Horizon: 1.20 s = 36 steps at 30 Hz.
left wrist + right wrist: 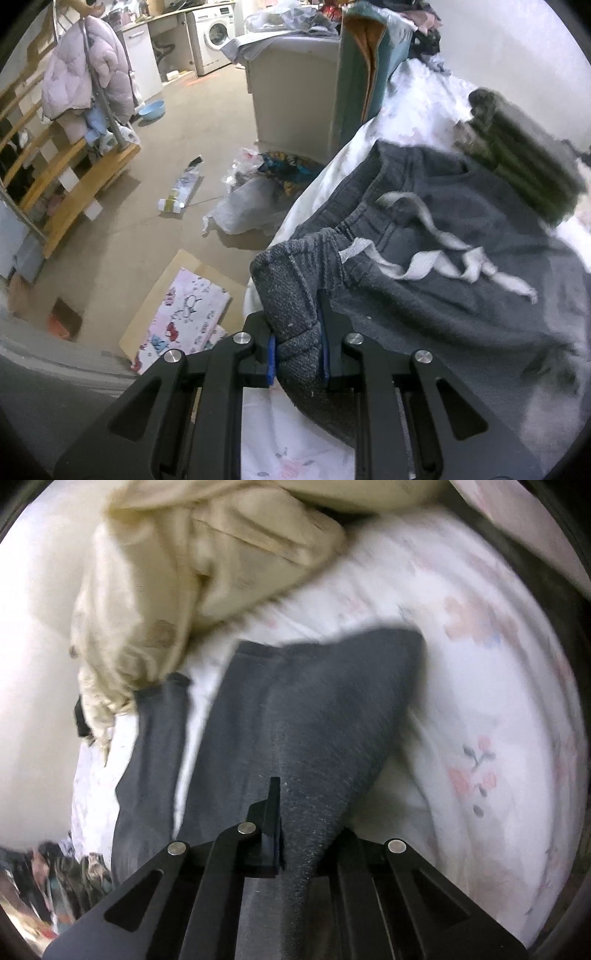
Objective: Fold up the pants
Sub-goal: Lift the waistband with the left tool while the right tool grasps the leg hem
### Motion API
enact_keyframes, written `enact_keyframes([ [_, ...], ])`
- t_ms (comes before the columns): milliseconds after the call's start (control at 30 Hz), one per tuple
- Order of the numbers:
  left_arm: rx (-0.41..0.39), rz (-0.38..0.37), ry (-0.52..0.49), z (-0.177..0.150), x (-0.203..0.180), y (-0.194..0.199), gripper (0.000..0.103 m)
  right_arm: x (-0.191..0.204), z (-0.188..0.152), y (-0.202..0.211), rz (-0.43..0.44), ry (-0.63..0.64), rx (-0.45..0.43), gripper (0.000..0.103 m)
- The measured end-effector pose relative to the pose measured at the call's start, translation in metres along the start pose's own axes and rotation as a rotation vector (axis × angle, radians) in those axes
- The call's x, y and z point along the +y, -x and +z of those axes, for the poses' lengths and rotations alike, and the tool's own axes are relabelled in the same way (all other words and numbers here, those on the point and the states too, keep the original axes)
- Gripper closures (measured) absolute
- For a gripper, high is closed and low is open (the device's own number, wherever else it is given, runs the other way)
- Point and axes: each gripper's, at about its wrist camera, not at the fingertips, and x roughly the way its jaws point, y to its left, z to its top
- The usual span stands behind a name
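Note:
Dark grey sweatpants [461, 295] with a white drawstring [436, 266] lie on a white flowered bed sheet [413, 110]. My left gripper [297, 332] is shut on a bunched corner of the waistband near the bed's edge. In the right wrist view the pants [314, 709] show two legs running away from me; one leg [155, 757] lies flat at the left. My right gripper [295, 812] is shut on the wider leg's fabric, which is lifted and drapes over its right finger, hiding it. The flowered bed sheet [480, 672] lies under the legs.
A folded green garment [524, 162] lies beyond the waistband. A cream garment [184, 572] is heaped past the leg ends. The floor left of the bed holds a plastic bag [247, 210], a flowered box [181, 314] and a white cabinet [291, 92].

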Motion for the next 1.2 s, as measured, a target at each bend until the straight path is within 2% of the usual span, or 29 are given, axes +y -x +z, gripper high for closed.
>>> enact_keyframes([
  [100, -0.013, -0.043, 0.001, 0.014, 0.003, 0.015, 0.089, 0.017, 0.005, 0.014, 0.028, 0.068, -0.024, 0.100],
  [267, 0.023, -0.080, -0.012, 0.036, -0.001, 0.024, 0.089, 0.038, 0.019, 0.029, 0.088, 0.086, -0.057, 0.100],
  [400, 0.002, -0.081, -0.052, 0.056, -0.016, 0.032, 0.089, 0.073, 0.025, 0.042, 0.150, 0.157, -0.084, 0.100],
  [500, -0.011, -0.081, -0.094, 0.074, -0.028, 0.032, 0.089, 0.099, 0.029, 0.047, 0.161, 0.221, -0.095, 0.100],
  [633, 0.011, -0.084, -0.104, 0.097, -0.035, 0.021, 0.089, 0.119, 0.037, 0.042, 0.164, 0.236, -0.092, 0.100],
  [967, 0.027, -0.095, -0.164, 0.145, -0.059, -0.012, 0.089, 0.206, 0.036, 0.004, 0.113, 0.503, -0.107, 0.100],
  [1100, 0.055, -0.094, -0.199, 0.168, -0.081, -0.039, 0.089, 0.257, 0.033, -0.039, 0.032, 0.642, -0.057, 0.100],
  [1200, 0.071, -0.065, -0.252, 0.184, -0.106, -0.074, 0.089, 0.294, 0.023, -0.079, -0.020, 0.722, -0.057, 0.100],
])
